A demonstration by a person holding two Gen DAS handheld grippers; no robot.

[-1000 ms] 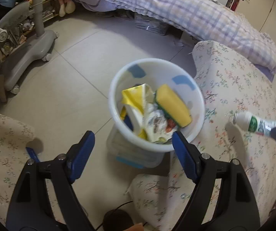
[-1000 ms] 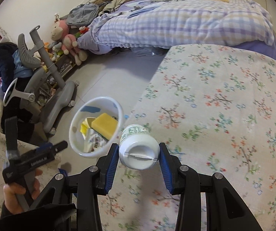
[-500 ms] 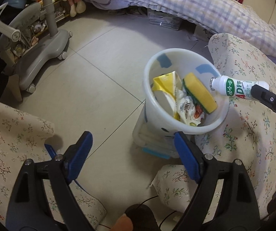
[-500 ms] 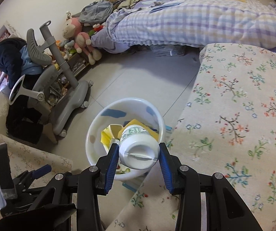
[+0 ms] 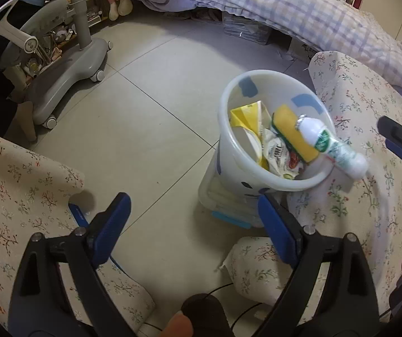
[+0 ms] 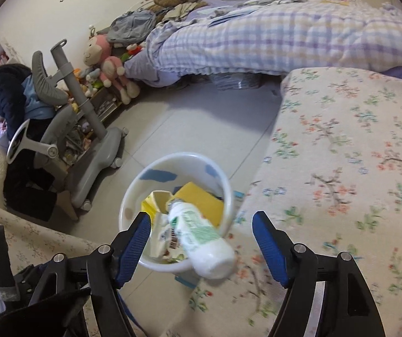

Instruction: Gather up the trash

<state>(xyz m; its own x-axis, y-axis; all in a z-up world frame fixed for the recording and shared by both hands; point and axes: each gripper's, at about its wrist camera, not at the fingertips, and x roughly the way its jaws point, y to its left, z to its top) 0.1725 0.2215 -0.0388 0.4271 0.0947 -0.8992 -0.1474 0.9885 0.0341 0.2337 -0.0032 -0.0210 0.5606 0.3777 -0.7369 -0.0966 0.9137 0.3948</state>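
A white bin (image 5: 260, 181) (image 6: 133, 196) stands on the floor beside a floral-covered seat. It holds a yellow sponge (image 5: 290, 132) (image 6: 201, 200), a yellow carton (image 5: 246, 112) and wrappers. A small white bottle (image 5: 333, 146) (image 6: 201, 236) with a green label is loose in the air over the bin's rim, cap end pointing into the bin. My right gripper (image 6: 201, 241) is open just behind the bottle, not touching it; it also shows in the left wrist view (image 5: 397, 137). My left gripper (image 5: 192, 224) is open and empty, low over the floor in front of the bin.
Floral-covered cushions (image 6: 341, 168) (image 5: 18, 185) flank the bin. A grey wheeled chair base (image 5: 69, 64) stands on the tiled floor at the left. A bed with a checked quilt (image 6: 271, 36) and plush toys (image 6: 108, 67) lie beyond.
My right gripper opened and let go of the bottle, which now tips toward the bin. The left gripper drew back a little and stays open.
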